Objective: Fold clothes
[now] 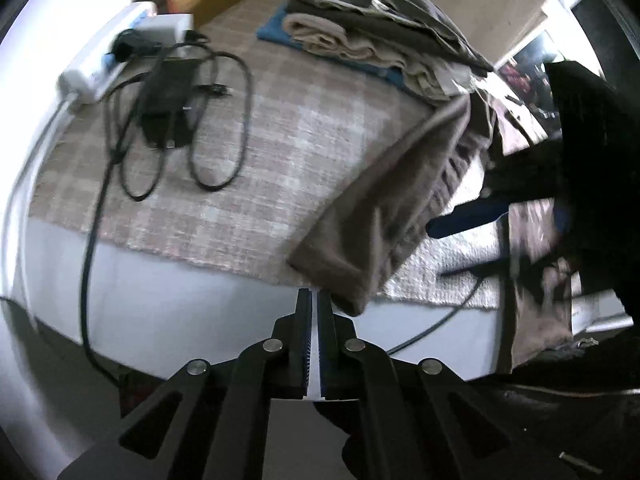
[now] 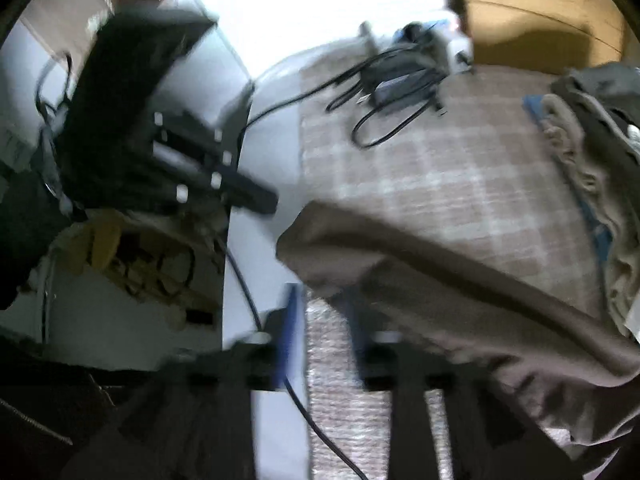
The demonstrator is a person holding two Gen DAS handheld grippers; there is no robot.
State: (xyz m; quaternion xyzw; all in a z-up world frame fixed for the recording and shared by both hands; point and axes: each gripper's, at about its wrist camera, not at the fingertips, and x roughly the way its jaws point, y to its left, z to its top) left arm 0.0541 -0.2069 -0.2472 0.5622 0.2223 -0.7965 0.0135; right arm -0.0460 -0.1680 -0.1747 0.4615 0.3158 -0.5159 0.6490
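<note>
A brown garment [image 1: 384, 216] lies folded in a long strip on the checked cloth [image 1: 248, 168] over the table, one end hanging past the near edge. My left gripper [image 1: 314, 300] is shut and empty, just left of that hanging end. It also shows in the right wrist view [image 2: 256, 200]. My right gripper [image 2: 324, 312] is open, blurred, its fingers either side of the garment's [image 2: 440, 264] near edge. In the left wrist view the right gripper [image 1: 452, 248] is at the garment's right side.
A stack of folded clothes [image 1: 372, 36] sits at the back right of the table. A black power adapter with looped cables [image 1: 168, 100] and a white power strip [image 1: 104, 60] lie at the back left. A cable [image 1: 86, 264] hangs over the table front.
</note>
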